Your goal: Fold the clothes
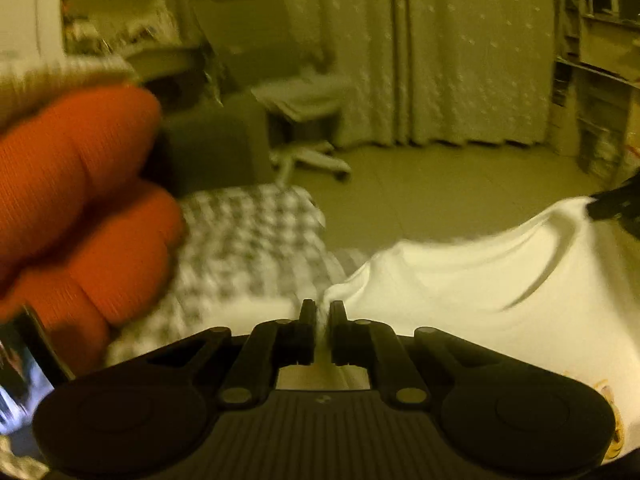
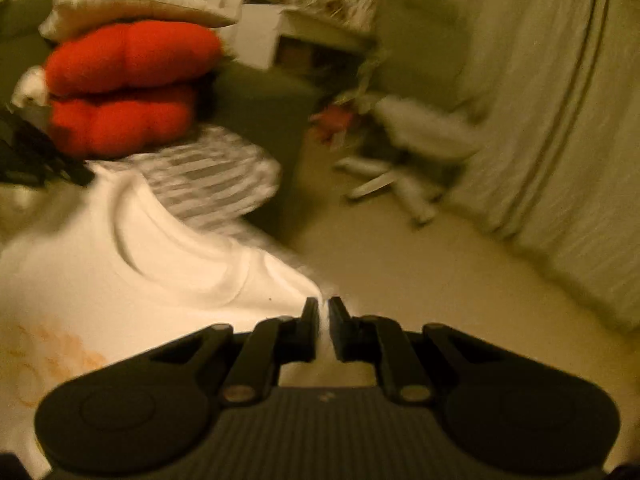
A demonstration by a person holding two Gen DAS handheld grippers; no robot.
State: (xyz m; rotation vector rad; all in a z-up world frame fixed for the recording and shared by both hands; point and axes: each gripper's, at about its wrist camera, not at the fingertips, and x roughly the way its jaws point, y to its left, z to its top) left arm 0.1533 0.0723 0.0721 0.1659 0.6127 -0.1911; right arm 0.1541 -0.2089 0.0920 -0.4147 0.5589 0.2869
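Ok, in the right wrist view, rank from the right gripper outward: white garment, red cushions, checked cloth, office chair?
1. white garment, pinched in the right gripper.
2. checked cloth, ahead-left.
3. red cushions upper left, office chair ahead-right: too close to call.

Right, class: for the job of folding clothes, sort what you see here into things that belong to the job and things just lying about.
Part of the job:
- white garment
- left hand-held gripper, shut on its edge
- right hand-held gripper, shut on another edge

Just lying about:
- red cushions
- checked cloth
- swivel chair
- curtains
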